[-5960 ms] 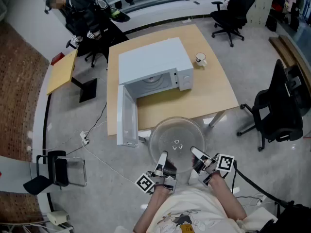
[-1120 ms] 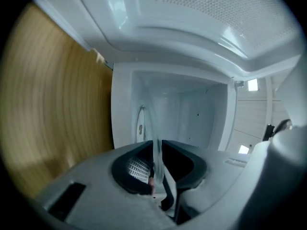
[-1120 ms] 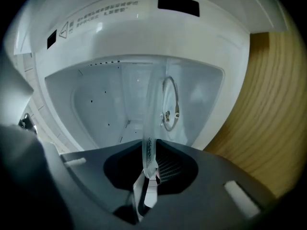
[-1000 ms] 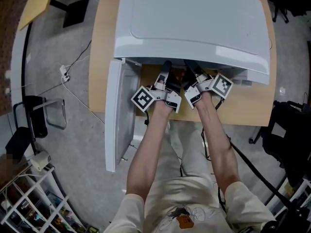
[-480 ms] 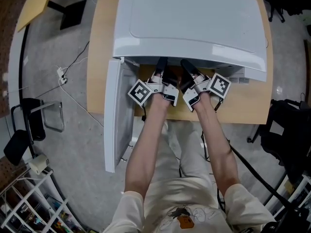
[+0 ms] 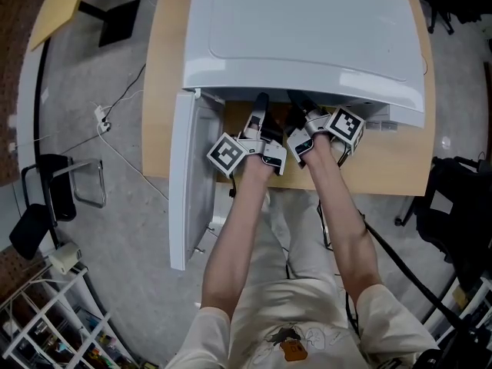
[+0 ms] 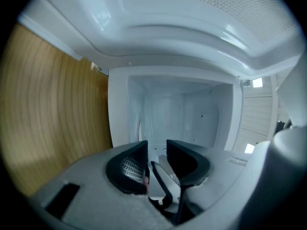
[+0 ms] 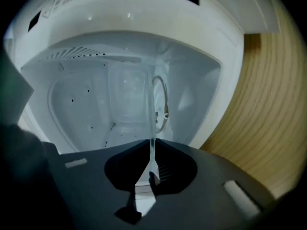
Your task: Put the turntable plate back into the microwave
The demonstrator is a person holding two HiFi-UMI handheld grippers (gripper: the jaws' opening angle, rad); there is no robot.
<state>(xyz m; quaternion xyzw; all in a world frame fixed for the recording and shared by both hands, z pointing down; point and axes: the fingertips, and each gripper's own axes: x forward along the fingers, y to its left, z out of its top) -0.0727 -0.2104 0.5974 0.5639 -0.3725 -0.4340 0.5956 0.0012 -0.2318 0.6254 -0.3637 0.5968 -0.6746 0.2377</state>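
The white microwave (image 6: 307, 37) stands on the wooden table (image 6: 163, 91) with its door (image 6: 188, 183) swung open to the left. Both grippers reach into its mouth. In the head view the microwave's top hides the turntable plate. In the right gripper view the glass plate (image 8: 153, 123) shows edge-on, and my right gripper (image 8: 151, 150) is closing, its pads pressed on the rim. My left gripper (image 7: 157, 150) is opening. The plate's pale curved rim (image 7: 162, 176) lies in the gap between its jaws, which stand apart from it. In the head view the left gripper (image 6: 260, 102) and right gripper (image 6: 296, 98) sit side by side.
The white cavity (image 7: 177, 114) lies straight ahead of both grippers, with its walls close on each side. On the floor around the table are a metal chair frame (image 6: 58, 183), a cable (image 6: 123, 152), a wire rack (image 6: 46, 314) and a black chair (image 6: 453, 198).
Six seconds ago both grippers held the plate out in front of the table. They now reach into the microwave's mouth. Over the last second the hands have barely shifted.
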